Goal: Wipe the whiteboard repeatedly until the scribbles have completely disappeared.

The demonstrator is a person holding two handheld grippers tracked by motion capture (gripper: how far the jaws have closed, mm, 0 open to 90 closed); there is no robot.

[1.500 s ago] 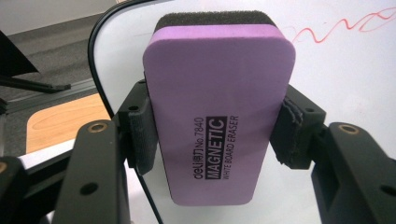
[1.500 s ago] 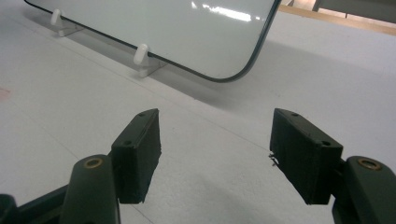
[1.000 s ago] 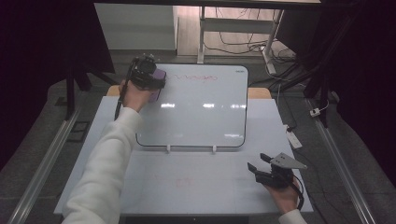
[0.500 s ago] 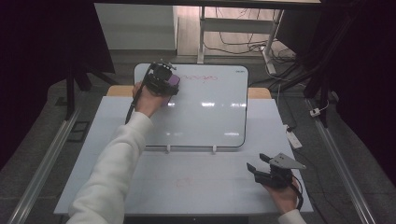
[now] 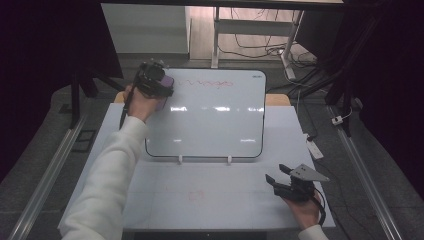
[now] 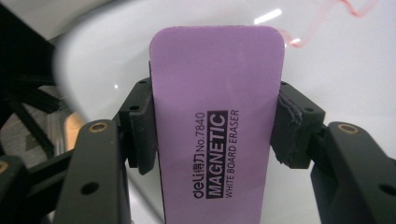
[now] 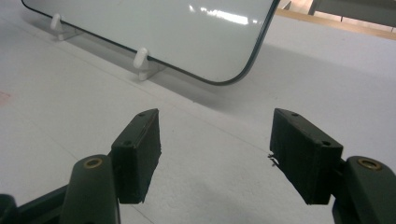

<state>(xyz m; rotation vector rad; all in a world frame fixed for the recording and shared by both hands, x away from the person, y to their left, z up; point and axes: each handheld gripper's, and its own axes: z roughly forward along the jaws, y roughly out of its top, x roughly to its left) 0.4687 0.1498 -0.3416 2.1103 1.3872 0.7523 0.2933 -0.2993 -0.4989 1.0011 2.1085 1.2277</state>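
Leftward along the glossy whiteboard [image 5: 210, 117] has slid the left gripper [image 5: 152, 82], pinching a smooth purple eraser [image 6: 217, 126] (round-cornered). Right gripper [image 7: 215, 156] rests spread on the matte white table [image 5: 225, 200].

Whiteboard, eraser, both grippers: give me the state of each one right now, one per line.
Whiteboard: lying on the table, red scribble along its far edge, the rest blank.
Red scribble: not wiped off.
Eraser: clamped between the left jaws, at the board's far left corner.
Left gripper: shut on the eraser.
Right gripper: open, holding nothing, over the table.

Eraser [image 6: 215, 135] lower end cut off; red scribble [image 5: 206, 84] illegible.
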